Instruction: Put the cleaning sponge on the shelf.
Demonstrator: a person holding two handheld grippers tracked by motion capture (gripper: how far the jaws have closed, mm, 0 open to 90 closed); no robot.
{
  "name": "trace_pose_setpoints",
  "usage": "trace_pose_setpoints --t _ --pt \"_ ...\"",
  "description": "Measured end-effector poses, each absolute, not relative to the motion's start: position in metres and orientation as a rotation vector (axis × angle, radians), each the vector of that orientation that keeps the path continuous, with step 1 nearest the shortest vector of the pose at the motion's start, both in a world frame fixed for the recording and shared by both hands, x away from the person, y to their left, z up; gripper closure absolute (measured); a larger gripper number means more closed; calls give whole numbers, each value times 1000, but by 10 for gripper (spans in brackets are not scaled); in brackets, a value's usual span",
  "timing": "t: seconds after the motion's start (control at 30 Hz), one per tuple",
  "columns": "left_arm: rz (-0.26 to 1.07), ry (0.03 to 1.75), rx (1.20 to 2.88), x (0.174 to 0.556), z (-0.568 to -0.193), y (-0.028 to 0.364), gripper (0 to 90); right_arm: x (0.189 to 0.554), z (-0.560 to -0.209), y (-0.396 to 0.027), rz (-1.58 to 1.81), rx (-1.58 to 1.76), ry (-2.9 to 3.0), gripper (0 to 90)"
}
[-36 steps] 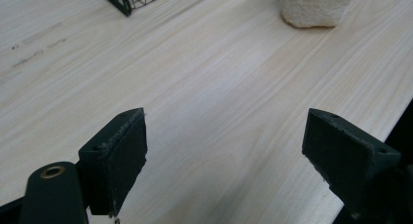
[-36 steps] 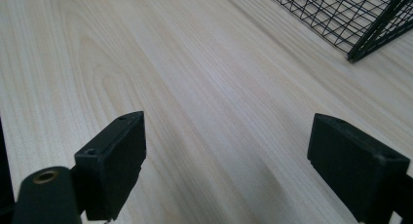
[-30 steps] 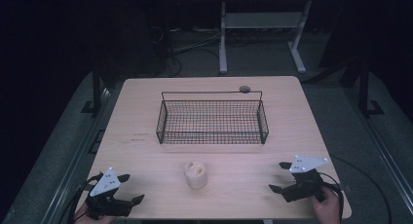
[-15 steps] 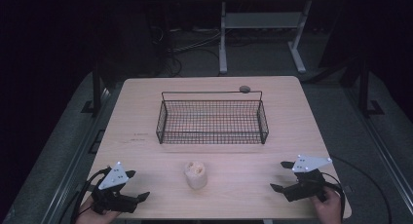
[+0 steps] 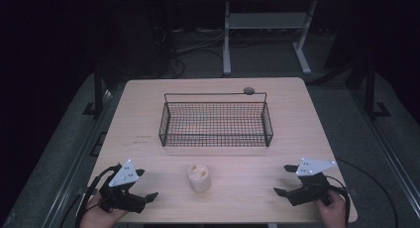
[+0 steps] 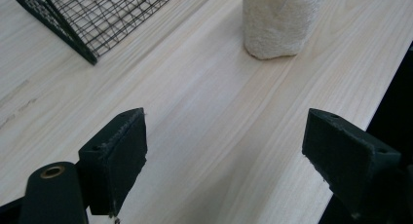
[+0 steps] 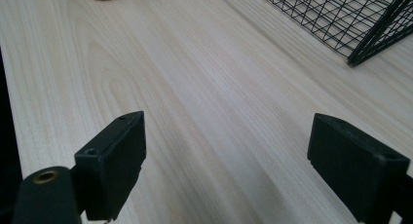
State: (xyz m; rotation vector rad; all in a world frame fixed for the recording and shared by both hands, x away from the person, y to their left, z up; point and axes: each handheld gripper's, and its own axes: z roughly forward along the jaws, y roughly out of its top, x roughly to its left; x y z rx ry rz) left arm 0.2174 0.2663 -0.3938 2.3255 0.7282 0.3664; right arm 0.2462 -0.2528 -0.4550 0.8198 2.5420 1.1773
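I see the rolled towel [image 5: 199, 177] upright on the desk [image 5: 148, 119], near centre, in front of the wire basket [image 5: 216, 120]. My left hand-held gripper [image 5: 146, 184] and right hand-held gripper [image 5: 281, 179] flank it, well apart, jaws spread wide, holding nothing.

Lab-type test setup: pale wooden table [image 5: 148, 119] alone in a dark room, loose cables [image 5: 190, 44] on the floor behind, metal stand legs [image 5: 227, 39] beyond, dark surroundings.
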Motion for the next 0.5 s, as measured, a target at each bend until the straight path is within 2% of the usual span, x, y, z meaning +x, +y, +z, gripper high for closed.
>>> trace_pose_setpoints --t 0.5 --pt "321 637 2375 228 -382 236 158 246 -455 -254 1193 815 2536 136"
